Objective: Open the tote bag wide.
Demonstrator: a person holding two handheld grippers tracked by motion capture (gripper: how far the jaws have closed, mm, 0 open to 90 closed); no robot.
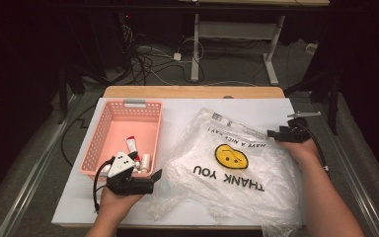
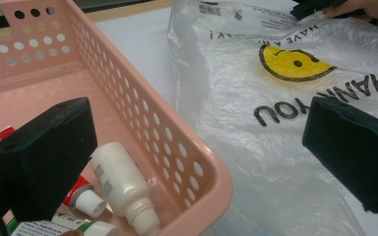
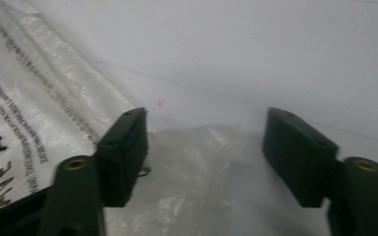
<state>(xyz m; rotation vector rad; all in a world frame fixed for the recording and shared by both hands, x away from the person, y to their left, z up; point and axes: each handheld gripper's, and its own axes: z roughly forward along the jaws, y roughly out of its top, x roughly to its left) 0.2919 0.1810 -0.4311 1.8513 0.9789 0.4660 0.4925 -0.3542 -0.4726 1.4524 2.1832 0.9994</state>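
Presently: right hand-held gripper (image 1: pixel 276 133), jaws spread, straddling the far edge of the plastic bag (image 1: pixel 232 163), film between them but not pinched. Left hand-held gripper (image 1: pixel 153 181), jaws wide, empty, by the near corner of the pink basket (image 1: pixel 109 123). Bag flat on the white surface (image 1: pixel 177 111). White bottle (image 2: pixel 123 184) and tubes remain in the basket; by this, packing is not yet begun.

Pink basket (image 1: pixel 109 129) blocks counter (image 1: pixel 182 106) left; its rim (image 2: pixel 211 196) stands between your left gripper (image 1: pixel 154 178) and bottles (image 2: pixel 123 189) inside. Right of basket, crumpled plastic bag (image 1: pixel 237 173) covers most of surface. Bare strip behind bag passable.
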